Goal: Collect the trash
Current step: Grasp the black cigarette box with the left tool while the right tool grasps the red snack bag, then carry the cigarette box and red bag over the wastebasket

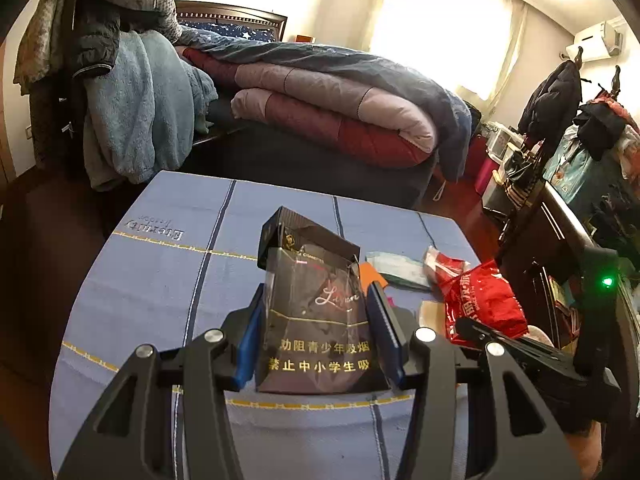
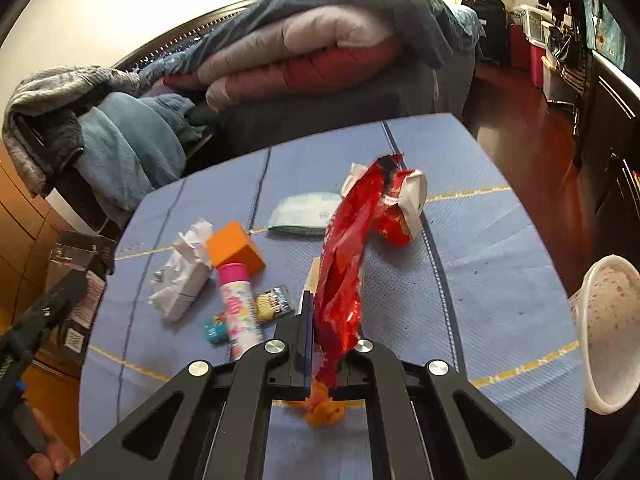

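In the left wrist view my left gripper [image 1: 318, 292] is shut on a dark carton [image 1: 312, 248] with gold print, one blue pad on each side of it. The carton stands upright above the blue tablecloth [image 1: 160, 280], its top flap open. In the right wrist view my right gripper [image 2: 332, 312] is shut on a crinkled red plastic wrapper [image 2: 352, 232], which sticks up between the fingers. An orange scrap [image 2: 324, 408] lies under the gripper. The left gripper [image 2: 40, 320] with the carton [image 2: 76, 256] shows at the left edge. The red wrapper [image 1: 484, 300] also shows at the right of the left wrist view.
On the cloth lie a crumpled white tissue pack [image 2: 182, 276], an orange box [image 2: 236, 246], a pink-capped tube [image 2: 240, 308], small snack wrappers [image 2: 274, 304], a teal pack [image 2: 304, 214] and a red and white packet [image 2: 400, 208]. A paper cup [image 2: 608, 336] sits at the right edge. A bed with quilts [image 1: 340, 112] stands behind.
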Motion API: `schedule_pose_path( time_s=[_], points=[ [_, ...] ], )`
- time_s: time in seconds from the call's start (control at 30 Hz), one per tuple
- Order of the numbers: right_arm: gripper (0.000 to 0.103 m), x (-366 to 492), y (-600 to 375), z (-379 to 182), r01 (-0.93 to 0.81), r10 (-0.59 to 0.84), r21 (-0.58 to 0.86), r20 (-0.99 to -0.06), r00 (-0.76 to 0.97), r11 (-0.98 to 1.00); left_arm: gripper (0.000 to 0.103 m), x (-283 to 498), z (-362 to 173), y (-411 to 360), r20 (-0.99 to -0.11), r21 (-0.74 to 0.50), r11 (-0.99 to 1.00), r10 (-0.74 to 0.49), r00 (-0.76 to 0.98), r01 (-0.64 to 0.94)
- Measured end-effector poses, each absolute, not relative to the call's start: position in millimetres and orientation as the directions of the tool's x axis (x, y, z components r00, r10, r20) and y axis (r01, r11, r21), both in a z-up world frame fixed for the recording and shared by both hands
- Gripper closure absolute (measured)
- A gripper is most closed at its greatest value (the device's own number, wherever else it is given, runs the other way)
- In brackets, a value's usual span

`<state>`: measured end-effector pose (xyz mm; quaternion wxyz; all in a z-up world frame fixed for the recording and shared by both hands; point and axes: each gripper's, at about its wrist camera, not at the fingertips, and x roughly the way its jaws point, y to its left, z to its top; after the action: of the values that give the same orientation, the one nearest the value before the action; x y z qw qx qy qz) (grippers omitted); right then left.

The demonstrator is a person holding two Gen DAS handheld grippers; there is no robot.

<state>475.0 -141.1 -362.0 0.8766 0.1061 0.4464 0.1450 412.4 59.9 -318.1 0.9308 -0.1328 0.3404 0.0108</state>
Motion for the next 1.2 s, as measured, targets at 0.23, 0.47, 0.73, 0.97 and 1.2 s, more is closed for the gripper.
schedule_pose_path(
  time_s=[0.23, 0.47, 0.73, 0.97, 1.2],
  points=[
    [0.098, 438.9, -147.7, -335.0, -0.192, 0.383, 0.335, -0.732, 0.564, 0.922, 0.053, 386.0, -290.7, 56.0, -0.614, -0.246, 0.964, -0.073, 0.786, -0.102],
    [0.098, 384.2, -148.2, -301.7, -0.238, 0.383, 0.3, -0.709, 0.592, 0.924, 0.053, 349.6, -258.9, 47.6, -0.586, -0.241, 0.968, -0.083, 0.806, -0.075],
    [0.098, 328.1, -168.1, -274.2, -0.237, 0.335, 0.237, -0.691, 0.641, 0.942, 0.053, 312.4, -224.2, 10.2, -0.542, -0.22, 0.975, -0.131, 0.83, 0.01],
    [0.098, 295.9, -214.1, -262.2, -0.176, 0.266, 0.2, -0.678, 0.685, 0.964, 0.053, 293.6, -198.2, -53.7, -0.491, -0.21, 0.967, -0.23, 0.84, 0.143],
    [0.098, 286.5, -264.6, -261.1, -0.083, 0.184, 0.18, -0.676, 0.714, 0.98, 0.053, 295.3, -192.9, -116.9, -0.482, -0.198, 0.945, -0.324, 0.814, 0.259]
  ],
)
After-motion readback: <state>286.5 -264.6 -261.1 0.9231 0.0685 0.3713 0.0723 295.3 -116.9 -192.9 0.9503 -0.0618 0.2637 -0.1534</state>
